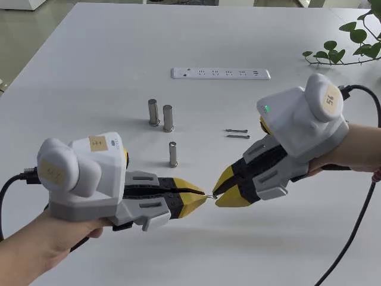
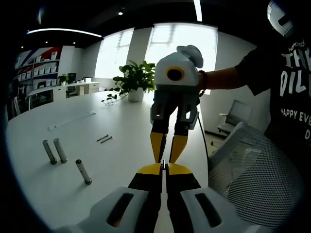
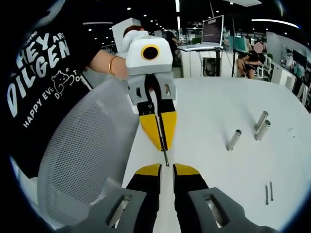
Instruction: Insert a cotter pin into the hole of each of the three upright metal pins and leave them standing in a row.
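Right gripper view: cotter pin (image 3: 165,156), one thin dark metal wire, pinched between the fully closed yellow-tipped jaws of the left gripper (image 3: 161,147). Its free end points at the narrow gap between the black-and-yellow jaws of the right gripper (image 3: 167,170), which stand slightly parted and grip nothing. Whether they touch the wire cannot be told.

Head view: three upright metal pins (image 1: 168,118), plain grey cylinders, two side by side and one nearer, standing on the matt white table (image 1: 89,71). Two spare cotter pins (image 1: 237,130) lie flat to their right. A white power strip (image 1: 220,73) lies beyond. Tan stickers (image 1: 97,143) sit on both grey casings, the handwriting unreadable. The black shirt (image 2: 296,114) is printed "HAPPY EVE".
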A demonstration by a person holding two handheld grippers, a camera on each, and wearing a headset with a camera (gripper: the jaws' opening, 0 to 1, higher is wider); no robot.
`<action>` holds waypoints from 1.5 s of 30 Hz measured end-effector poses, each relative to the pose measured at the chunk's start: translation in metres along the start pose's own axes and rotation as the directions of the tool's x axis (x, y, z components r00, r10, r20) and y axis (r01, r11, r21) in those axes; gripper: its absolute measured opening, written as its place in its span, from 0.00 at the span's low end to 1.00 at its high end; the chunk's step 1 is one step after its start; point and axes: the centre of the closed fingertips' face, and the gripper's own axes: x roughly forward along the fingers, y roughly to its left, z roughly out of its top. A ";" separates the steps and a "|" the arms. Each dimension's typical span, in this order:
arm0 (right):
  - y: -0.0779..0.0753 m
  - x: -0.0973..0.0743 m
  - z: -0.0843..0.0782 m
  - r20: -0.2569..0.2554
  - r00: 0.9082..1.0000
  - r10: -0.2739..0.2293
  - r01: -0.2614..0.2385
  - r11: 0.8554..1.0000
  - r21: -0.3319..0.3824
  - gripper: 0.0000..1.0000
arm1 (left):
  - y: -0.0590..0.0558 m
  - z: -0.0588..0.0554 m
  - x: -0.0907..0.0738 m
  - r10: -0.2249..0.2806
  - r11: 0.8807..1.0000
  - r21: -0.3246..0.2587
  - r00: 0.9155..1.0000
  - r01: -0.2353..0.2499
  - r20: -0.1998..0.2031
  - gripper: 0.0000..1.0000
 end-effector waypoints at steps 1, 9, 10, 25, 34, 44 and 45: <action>0.002 0.000 0.000 0.001 1.000 0.008 -0.008 1.000 0.001 0.04 | -0.001 0.000 0.000 -0.004 1.000 0.004 1.000 0.004 0.000 0.00; 0.005 0.002 0.002 0.008 1.000 0.028 -0.027 1.000 -0.003 0.01 | -0.009 0.003 0.001 -0.033 0.999 0.015 0.999 0.033 0.010 0.00; 0.005 0.002 0.002 0.007 1.000 0.028 -0.028 1.000 -0.003 0.00 | -0.009 0.003 0.001 -0.035 0.999 0.018 0.999 0.035 0.007 0.00; 0.006 0.005 0.001 -0.074 0.997 -0.010 0.004 0.997 -0.077 0.00 | -0.003 -0.005 0.002 -0.009 1.000 0.025 1.000 0.009 -0.009 0.00; -0.002 0.004 -0.001 -0.105 0.994 -0.043 0.030 0.992 -0.122 0.00 | 0.006 -0.007 0.001 0.048 0.999 0.020 0.999 -0.048 -0.015 0.02; -0.035 -0.001 -0.015 -0.160 0.974 -0.160 0.146 0.984 -0.099 0.00 | 0.039 -0.015 -0.008 0.208 0.978 -0.023 0.978 -0.209 -0.031 0.12; -0.039 -0.001 -0.016 -0.162 0.972 -0.171 0.157 0.983 -0.098 0.00 | 0.043 -0.016 -0.010 0.231 0.972 -0.027 0.972 -0.232 -0.030 0.12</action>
